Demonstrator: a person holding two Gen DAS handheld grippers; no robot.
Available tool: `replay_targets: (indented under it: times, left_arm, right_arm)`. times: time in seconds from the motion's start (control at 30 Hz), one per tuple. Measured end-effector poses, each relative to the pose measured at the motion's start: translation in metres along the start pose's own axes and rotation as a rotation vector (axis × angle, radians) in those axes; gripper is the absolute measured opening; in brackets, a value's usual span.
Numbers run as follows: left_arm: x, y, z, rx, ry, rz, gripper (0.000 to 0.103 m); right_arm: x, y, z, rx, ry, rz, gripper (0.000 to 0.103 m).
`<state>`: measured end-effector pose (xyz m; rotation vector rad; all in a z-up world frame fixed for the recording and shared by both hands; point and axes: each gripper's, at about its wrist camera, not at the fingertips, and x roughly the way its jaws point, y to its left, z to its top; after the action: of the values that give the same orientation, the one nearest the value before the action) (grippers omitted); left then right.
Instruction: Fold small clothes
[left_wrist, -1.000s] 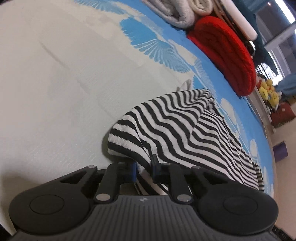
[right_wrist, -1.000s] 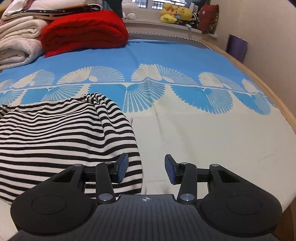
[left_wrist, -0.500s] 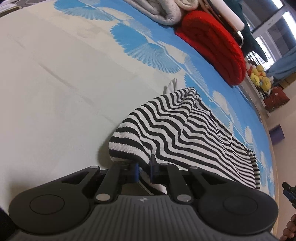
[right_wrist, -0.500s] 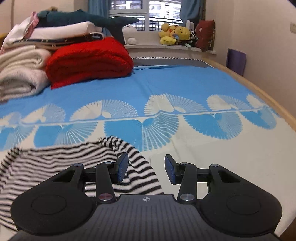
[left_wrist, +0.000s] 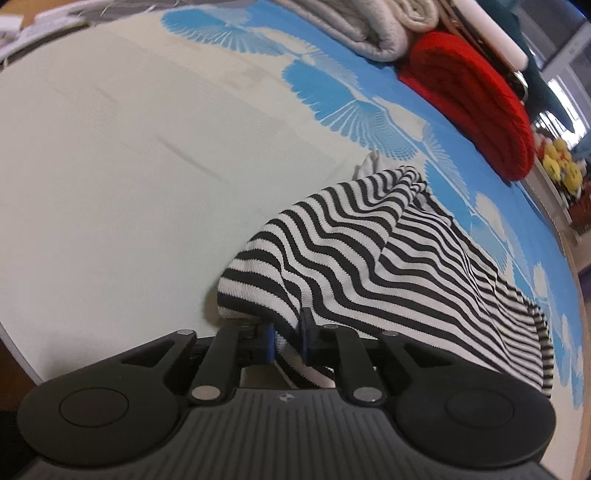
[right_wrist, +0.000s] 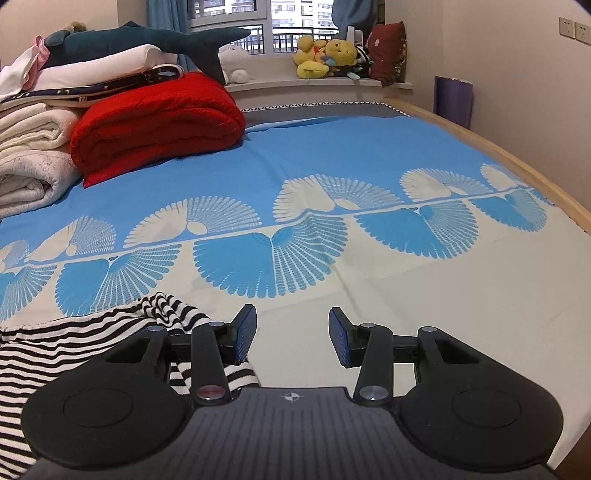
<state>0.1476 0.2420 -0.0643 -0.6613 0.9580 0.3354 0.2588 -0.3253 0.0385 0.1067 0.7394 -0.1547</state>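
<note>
A black-and-white striped garment (left_wrist: 388, 258) lies on the bed, its near corner lifted and folded over itself. My left gripper (left_wrist: 286, 334) is shut on that corner, with striped cloth pinched between the blue pads. In the right wrist view the garment (right_wrist: 74, 339) shows at the lower left, partly under the gripper body. My right gripper (right_wrist: 292, 334) is open and empty, held above the cream part of the sheet just right of the garment.
The bed has a blue and cream fan-patterned sheet (right_wrist: 332, 177). A folded red blanket (right_wrist: 155, 122) and a stack of white and grey bedding (right_wrist: 33, 155) sit at the far left. Plush toys (right_wrist: 325, 55) line the windowsill. The wooden bed edge (right_wrist: 517, 162) runs along the right.
My right gripper has lifted and pulled back from the garment, staying open. My left gripper has kept its hold on the corner and shifted, so more of the bed shows.
</note>
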Motion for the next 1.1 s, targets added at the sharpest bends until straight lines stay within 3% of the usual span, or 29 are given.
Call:
replay_targets:
  times: [0.03,0.1,0.33,0.37,0.47,0.5,0.7,0.9,1.1]
  left_arm:
    - [0.002,0.003,0.0,-0.024,0.008,0.004,0.024]
    - [0.009,0.009,-0.001,-0.074,0.029,0.018,0.042]
    - [0.015,0.017,0.002,-0.117,0.023,-0.003,0.044]
    - [0.015,0.016,0.002,-0.118,0.022,-0.002,0.042]
    - [0.014,0.011,0.001,-0.107,0.01,0.004,0.02]
    - [0.013,0.007,0.001,-0.096,0.0,0.014,0.017]
    - [0.001,-0.036,-0.003,0.031,-0.096,0.076,0.013]
    - [-0.025,-0.104,-0.013,0.152,-0.192,-0.068,0.012]
    - [-0.046,-0.198,-0.06,0.393,-0.215,-0.306,0.01]
  right_arm:
    - [-0.002,-0.002,0.0,-0.003,-0.002,0.003,0.045]
    - [-0.006,-0.009,-0.001,-0.012,-0.009,0.007,0.045]
    - [-0.017,-0.038,-0.003,-0.001,-0.017,-0.003,0.045]
    - [-0.018,-0.042,-0.004,0.005,-0.017,-0.007,0.045]
    - [-0.02,-0.055,-0.005,0.039,-0.016,-0.015,0.045]
    - [-0.021,-0.058,-0.006,0.051,-0.015,-0.015,0.045]
    - [-0.027,-0.066,-0.009,0.072,-0.022,-0.012,0.045]
    - [-0.031,-0.071,-0.01,0.068,-0.029,-0.014,0.045]
    - [-0.039,-0.088,-0.013,0.099,-0.053,-0.041,0.045]
